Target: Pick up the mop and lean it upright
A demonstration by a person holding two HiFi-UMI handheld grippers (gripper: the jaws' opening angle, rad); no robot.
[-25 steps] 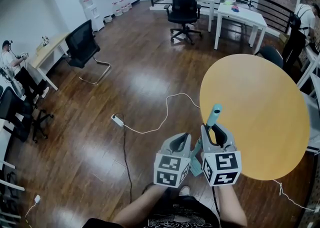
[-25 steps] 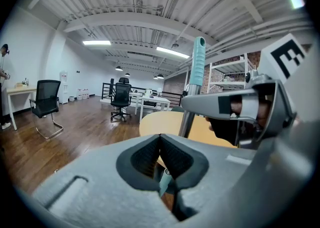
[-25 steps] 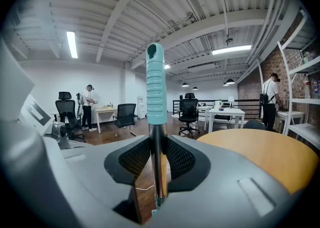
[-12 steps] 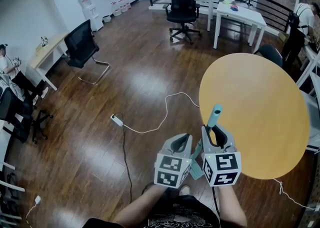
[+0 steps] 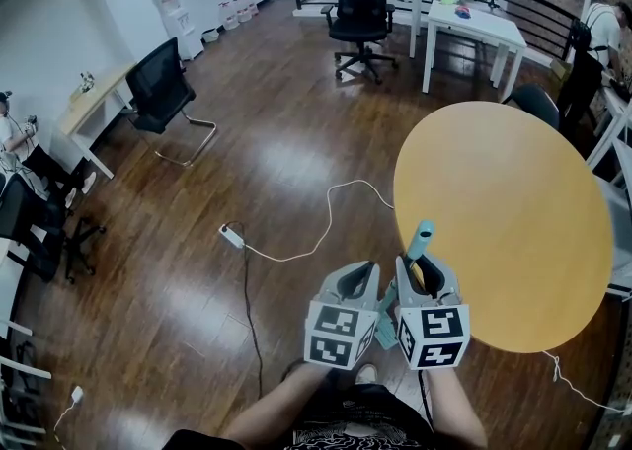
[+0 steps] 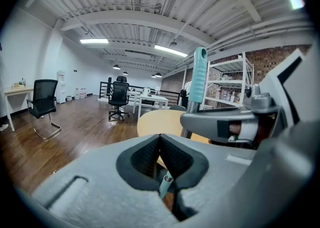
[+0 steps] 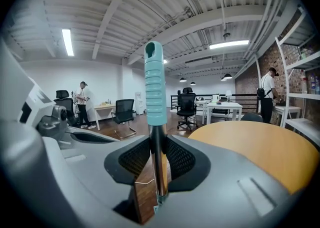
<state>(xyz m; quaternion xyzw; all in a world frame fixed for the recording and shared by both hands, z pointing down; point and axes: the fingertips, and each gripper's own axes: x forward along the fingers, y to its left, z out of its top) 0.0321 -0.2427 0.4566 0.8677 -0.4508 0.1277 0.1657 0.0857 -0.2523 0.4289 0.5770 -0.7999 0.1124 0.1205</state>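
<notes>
Glossy dark wood floor [image 5: 276, 162] underfoot. Nearest: left hand-held gripper [image 5: 357, 278], pads pressed together on nothing, hanging just beside the right one. Right hand-held gripper [image 5: 427, 270] clenched on the mop [image 5: 421, 238], on the pole just under its teal grip. Pole stands close to upright; mop head out of sight below. Round yellow bench [image 5: 504, 221] lies just beyond. Risk, as I judge it: the curved bench edge and slick floor offer little hold, so a pole let go at a poor lean could roll sideways or skid out at the foot. White cable [image 5: 331, 216] and power strip [image 5: 231, 236] farther out. Office chair [image 5: 361, 4] and white desks [image 5: 476, 29] by the far railing.
</notes>
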